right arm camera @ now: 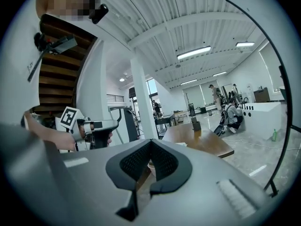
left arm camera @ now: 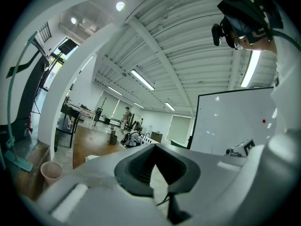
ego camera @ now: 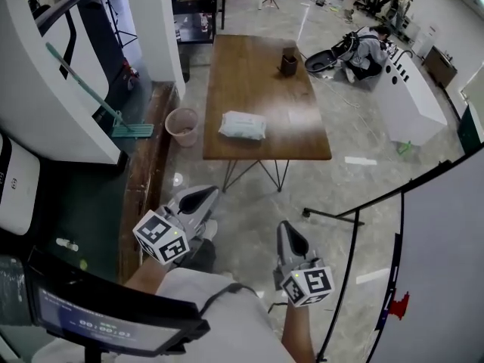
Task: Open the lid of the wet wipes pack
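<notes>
The wet wipes pack (ego camera: 242, 125), white and soft with its lid down, lies near the front edge of a brown wooden table (ego camera: 265, 66) some way ahead of me. It shows small in the left gripper view (left arm camera: 91, 157) and the right gripper view (right arm camera: 181, 144). My left gripper (ego camera: 200, 197) and right gripper (ego camera: 291, 237) are held close to my body over the floor, far short of the table. Both point level toward the table. The left gripper (left arm camera: 154, 147) and the right gripper (right arm camera: 151, 142) are each shut with nothing between the pads.
A dark cup (ego camera: 289, 61) stands at the table's far end. A pink waste bin (ego camera: 182, 125) sits on the floor left of the table. A whiteboard (ego camera: 446, 263) on a stand is at my right. A person (ego camera: 367, 51) crouches by a white counter beyond the table.
</notes>
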The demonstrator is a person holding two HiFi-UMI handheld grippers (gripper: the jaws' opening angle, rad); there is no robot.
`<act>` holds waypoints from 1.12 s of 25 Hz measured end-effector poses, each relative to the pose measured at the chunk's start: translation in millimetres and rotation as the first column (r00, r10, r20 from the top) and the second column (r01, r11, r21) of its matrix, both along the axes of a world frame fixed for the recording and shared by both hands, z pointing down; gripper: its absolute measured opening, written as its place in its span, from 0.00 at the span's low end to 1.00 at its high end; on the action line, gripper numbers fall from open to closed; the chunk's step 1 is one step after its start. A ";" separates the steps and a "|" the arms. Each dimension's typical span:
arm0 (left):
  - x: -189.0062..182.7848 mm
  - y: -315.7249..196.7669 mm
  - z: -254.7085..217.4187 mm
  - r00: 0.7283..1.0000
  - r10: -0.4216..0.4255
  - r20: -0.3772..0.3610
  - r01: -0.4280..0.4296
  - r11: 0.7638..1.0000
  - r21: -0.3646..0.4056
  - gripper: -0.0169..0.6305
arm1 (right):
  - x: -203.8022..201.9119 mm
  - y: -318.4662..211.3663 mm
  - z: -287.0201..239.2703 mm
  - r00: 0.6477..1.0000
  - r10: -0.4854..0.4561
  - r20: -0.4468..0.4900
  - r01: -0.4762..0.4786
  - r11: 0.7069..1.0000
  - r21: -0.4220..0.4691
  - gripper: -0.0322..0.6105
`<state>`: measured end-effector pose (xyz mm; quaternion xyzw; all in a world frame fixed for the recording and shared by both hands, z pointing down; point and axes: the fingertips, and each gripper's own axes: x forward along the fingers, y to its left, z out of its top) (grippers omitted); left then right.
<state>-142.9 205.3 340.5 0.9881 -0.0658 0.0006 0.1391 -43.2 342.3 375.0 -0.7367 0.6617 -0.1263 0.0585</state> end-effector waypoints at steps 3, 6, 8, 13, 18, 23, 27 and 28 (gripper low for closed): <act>12.7 -13.9 6.3 1.000 0.022 -0.002 -0.022 1.000 -0.007 0.03 | 8.4 -9.2 3.1 1.000 0.020 -0.012 -0.021 1.000 -0.008 0.06; 28.4 -32.5 8.0 0.999 0.054 -0.007 -0.054 0.999 -0.007 0.03 | 17.0 -23.7 4.6 0.999 0.030 -0.011 -0.030 0.999 -0.019 0.06; 40.4 -48.9 5.9 0.997 0.071 -0.003 -0.071 0.997 0.009 0.03 | 22.7 -38.9 1.9 0.999 0.032 -0.013 -0.032 0.999 -0.019 0.06; 70.1 -83.1 5.0 0.992 0.118 0.033 -0.120 0.991 0.058 0.03 | 39.8 -84.4 -7.6 0.998 0.043 -0.036 -0.045 0.998 -0.039 0.06; 97.1 -113.5 11.1 0.981 0.186 0.060 -0.189 0.981 0.048 0.03 | 55.1 -130.3 -14.6 0.998 0.060 -0.034 -0.061 0.997 -0.036 0.06; 111.9 -153.3 16.4 0.969 0.232 0.084 -0.236 0.971 0.042 0.03 | 62.4 -176.8 -11.4 0.997 0.074 -0.025 -0.076 0.996 -0.054 0.06; 123.3 -179.4 22.6 0.959 0.267 0.097 -0.272 0.961 0.040 0.03 | 68.6 -209.6 -11.1 0.996 0.084 -0.032 -0.086 0.994 -0.063 0.06; 125.5 -185.0 23.6 0.957 0.275 0.096 -0.280 0.959 0.037 0.03 | 69.8 -217.0 -11.0 0.996 0.088 -0.032 -0.090 0.994 -0.064 0.06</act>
